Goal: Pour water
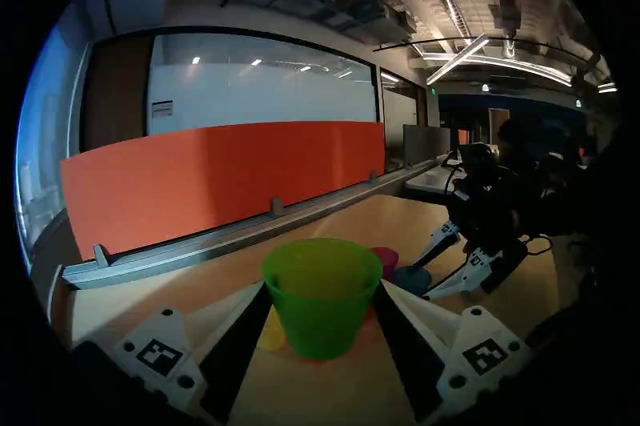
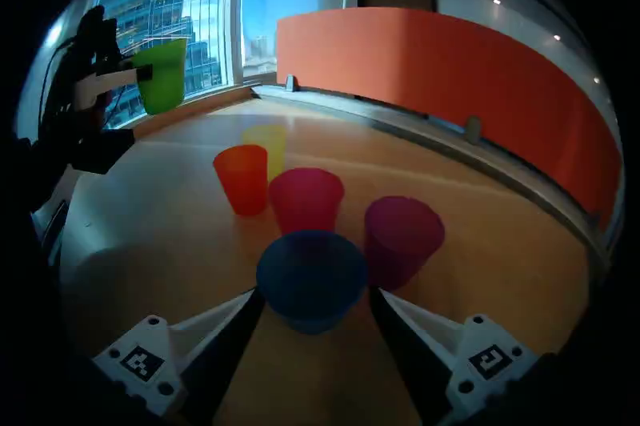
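Note:
A green cup (image 1: 322,298) sits upright between my left gripper's (image 1: 322,310) two fingers, which press its sides; it is lifted above the wooden table (image 1: 360,222). In the right gripper view the same green cup (image 2: 164,74) hangs high at the far left in the left gripper (image 2: 144,74). My right gripper (image 2: 314,298) is shut on a blue cup (image 2: 312,278) low over the table (image 2: 496,266). From the left gripper view, the right gripper (image 1: 436,266) and blue cup (image 1: 410,278) lie to the right. I cannot see inside either cup.
Behind the blue cup stand an orange cup (image 2: 242,178), a yellow cup (image 2: 268,146), a pink cup (image 2: 306,198) and a purple cup (image 2: 400,238). An orange partition (image 2: 448,66) with a metal rail lines the table's far edge. Windows are on the left.

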Demonstrator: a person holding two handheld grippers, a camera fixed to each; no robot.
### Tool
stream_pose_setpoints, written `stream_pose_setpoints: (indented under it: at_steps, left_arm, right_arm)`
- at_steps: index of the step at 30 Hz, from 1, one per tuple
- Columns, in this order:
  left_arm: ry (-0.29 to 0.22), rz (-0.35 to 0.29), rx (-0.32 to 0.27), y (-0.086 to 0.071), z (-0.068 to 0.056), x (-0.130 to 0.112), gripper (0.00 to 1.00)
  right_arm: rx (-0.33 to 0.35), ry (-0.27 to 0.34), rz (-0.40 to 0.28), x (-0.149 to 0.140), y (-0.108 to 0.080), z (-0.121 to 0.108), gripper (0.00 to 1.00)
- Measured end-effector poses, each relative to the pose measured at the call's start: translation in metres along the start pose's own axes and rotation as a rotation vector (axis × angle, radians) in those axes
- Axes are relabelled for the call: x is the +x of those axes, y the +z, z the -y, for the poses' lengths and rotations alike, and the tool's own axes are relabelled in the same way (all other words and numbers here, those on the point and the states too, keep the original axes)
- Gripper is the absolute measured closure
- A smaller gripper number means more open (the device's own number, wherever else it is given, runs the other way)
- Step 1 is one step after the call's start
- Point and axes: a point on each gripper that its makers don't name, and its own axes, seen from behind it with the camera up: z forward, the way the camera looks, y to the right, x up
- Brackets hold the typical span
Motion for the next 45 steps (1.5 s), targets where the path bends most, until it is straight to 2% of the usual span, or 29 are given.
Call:
stream_pose_setpoints:
  at_steps: [18, 23, 29, 36, 45]
  left_arm:
    - [-0.011, 0.003, 0.014, -0.004, 0.006, -0.004, 0.15]
    - [-0.008, 0.005, 0.015, -0.005, 0.006, -0.004, 0.15]
    - [-0.008, 0.006, 0.018, -0.007, 0.006, -0.005, 0.15]
    - [-0.001, 0.009, 0.024, -0.010, 0.005, -0.004, 0.15]
    - [-0.006, -0.007, 0.023, -0.017, -0.002, 0.003, 0.15]
  right_arm:
    - [0.010, -0.005, -0.002, 0.003, 0.018, 0.005, 0.01]
    - [0.012, 0.000, -0.003, 0.005, 0.018, 0.006, 0.09]
    - [0.009, 0.011, -0.009, 0.005, 0.017, 0.005, 0.11]
    - [-0.001, 0.014, -0.031, 0.012, 0.008, 0.005, 0.11]
    - [-0.011, 0.006, -0.087, 0.038, -0.018, 0.008, 0.11]
